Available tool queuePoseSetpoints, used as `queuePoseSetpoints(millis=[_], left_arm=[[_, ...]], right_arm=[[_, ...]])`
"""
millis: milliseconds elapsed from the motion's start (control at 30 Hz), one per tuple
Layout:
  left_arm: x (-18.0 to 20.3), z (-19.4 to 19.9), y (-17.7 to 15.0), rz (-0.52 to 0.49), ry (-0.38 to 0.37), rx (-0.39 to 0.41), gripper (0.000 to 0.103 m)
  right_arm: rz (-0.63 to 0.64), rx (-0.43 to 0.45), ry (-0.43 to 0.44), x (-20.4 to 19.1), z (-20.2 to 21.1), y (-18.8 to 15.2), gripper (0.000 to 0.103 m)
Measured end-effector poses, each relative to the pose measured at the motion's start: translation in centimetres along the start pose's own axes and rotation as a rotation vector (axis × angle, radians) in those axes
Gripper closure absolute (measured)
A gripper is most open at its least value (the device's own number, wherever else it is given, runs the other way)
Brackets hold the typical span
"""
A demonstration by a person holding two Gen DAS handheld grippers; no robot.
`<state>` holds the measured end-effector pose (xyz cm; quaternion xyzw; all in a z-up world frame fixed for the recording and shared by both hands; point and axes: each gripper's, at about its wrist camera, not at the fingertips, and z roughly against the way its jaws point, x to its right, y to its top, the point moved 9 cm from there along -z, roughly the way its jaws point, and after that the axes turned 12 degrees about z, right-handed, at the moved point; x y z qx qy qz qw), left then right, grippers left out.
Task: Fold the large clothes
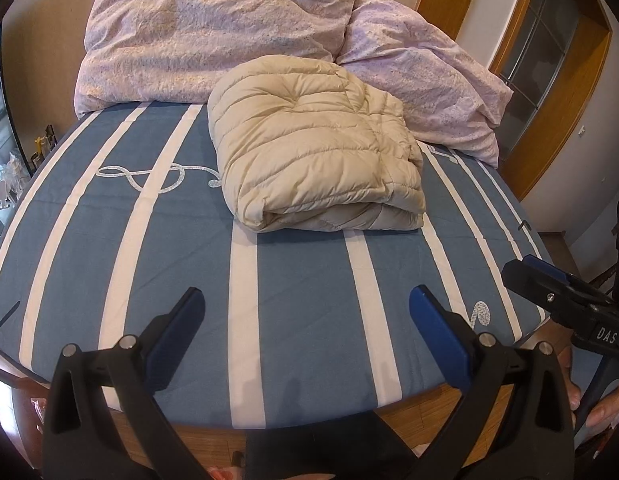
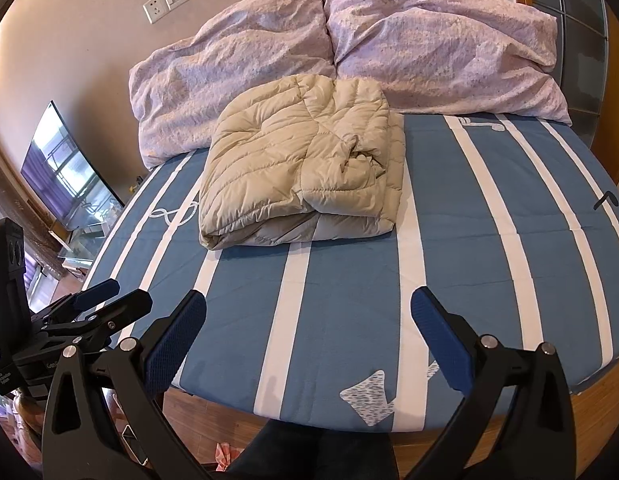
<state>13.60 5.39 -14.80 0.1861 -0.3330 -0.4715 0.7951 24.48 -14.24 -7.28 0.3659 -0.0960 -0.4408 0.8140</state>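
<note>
Your left gripper [image 1: 305,300] and right gripper [image 2: 309,300] both hover over the bed's [image 1: 301,320] near edge, jaws wide apart, holding nothing. The folded jacket [image 1: 315,148] lies mid-bed, just before the pillows [image 1: 213,32].

Each claw — left claw [image 1: 307,300], right claw [image 2: 309,300] — has black angular arms, silver round screws and textured blue pads [image 2: 177,344]; one body bears white "DAS" lettering — bare fingers [image 1: 601,414] show nearby.
</note>
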Motion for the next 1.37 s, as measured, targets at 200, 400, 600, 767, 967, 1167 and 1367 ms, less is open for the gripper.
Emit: queuePoseSetpoints(millis=[200, 400, 600, 767, 967, 1167, 1367], left_arm=[[0.13, -0.03, 0.00, 0.001, -0.001, 0.000, 0.002], [0.12, -0.04, 0.03, -0.001, -0.002, 0.000, 0.002], [0.51, -0.29, -0.08, -0.004, -0.004, -0.005, 0.002], [0.48, -0.39, -0.02, -0.004, -0.005, -0.007, 0.002], [0.49, -0.35, 0.00, -0.006, -0.005, -0.005, 0.002], [0.50, -0.46, 0.02, -0.007, -0.006, -0.005, 0.002], [0.40, -0.52, 0.00, -0.009, -0.004, -0.007, 0.002]], right_arm=[[0.001, 0.000, 0.000, 0.09, 0.04, 0.01, 0.001], [-0.005, 0.002, 0.000, 0.24, -0.09, -0.10, 0.001], [-0.010, -0.001, 0.005, 0.18, -0.28, -0.34, 0.001], [-0.009, 0.001, 0.009, 0.09, -0.34, -0.39, 0.001], [-0.012, -0.001, 0.010, 0.06, -0.36, -0.44, 0.001], [-0.013, -0.001, 0.011, 0.16, -0.39, -0.37, 0.001], [-0.013, -0.004, 0.011, 0.05, -0.55, -0.45, 0.001]])
